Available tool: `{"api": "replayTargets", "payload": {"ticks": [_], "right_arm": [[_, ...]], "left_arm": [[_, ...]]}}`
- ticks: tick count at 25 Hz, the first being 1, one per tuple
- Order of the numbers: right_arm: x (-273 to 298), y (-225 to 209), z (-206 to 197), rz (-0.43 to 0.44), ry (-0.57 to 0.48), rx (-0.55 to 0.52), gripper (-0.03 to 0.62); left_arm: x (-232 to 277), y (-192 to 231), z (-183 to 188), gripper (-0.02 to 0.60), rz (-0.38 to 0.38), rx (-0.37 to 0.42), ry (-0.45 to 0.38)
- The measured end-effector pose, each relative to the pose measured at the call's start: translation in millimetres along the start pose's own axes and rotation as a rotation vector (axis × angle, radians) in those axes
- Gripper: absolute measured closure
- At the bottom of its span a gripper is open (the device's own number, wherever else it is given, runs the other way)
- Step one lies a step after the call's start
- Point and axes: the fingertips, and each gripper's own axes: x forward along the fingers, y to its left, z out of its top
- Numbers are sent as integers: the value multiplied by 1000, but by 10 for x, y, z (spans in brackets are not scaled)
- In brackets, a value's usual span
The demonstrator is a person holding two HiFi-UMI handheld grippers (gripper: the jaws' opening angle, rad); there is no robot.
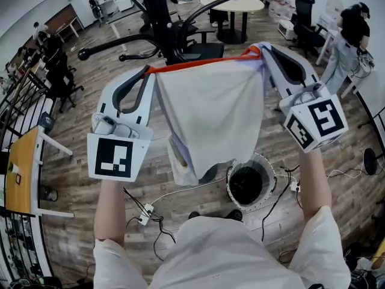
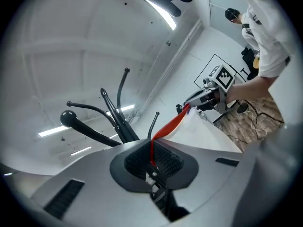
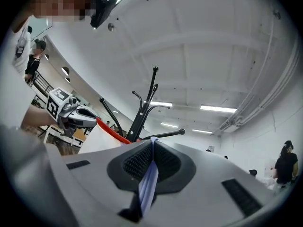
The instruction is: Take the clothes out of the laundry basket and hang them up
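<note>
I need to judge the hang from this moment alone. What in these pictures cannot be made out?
- Laundry basket: head view; its inside is too dark to tell whether clothes remain.
- Coat stand: head view; the white garment hides its lower part.
- The garment's lower half: both gripper views; the bodies of the left gripper and the right gripper block it.

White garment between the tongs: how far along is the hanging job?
Done: the white garment is out of the laundry basket below. In hand: the left tongs and right tongs are both shut on its top edge, stretching it before the black rack. Left: hanging it; the rack's visible arms are bare.
</note>
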Motion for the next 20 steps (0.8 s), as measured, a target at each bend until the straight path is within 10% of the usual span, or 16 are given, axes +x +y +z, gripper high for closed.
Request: {"api": "replayTargets", "payload": {"ticks": [20], "right_arm": [[839,-202,-119,29,15,-46,577]], "left_arm": [[330,500,-239,552,124,113,40]]}}
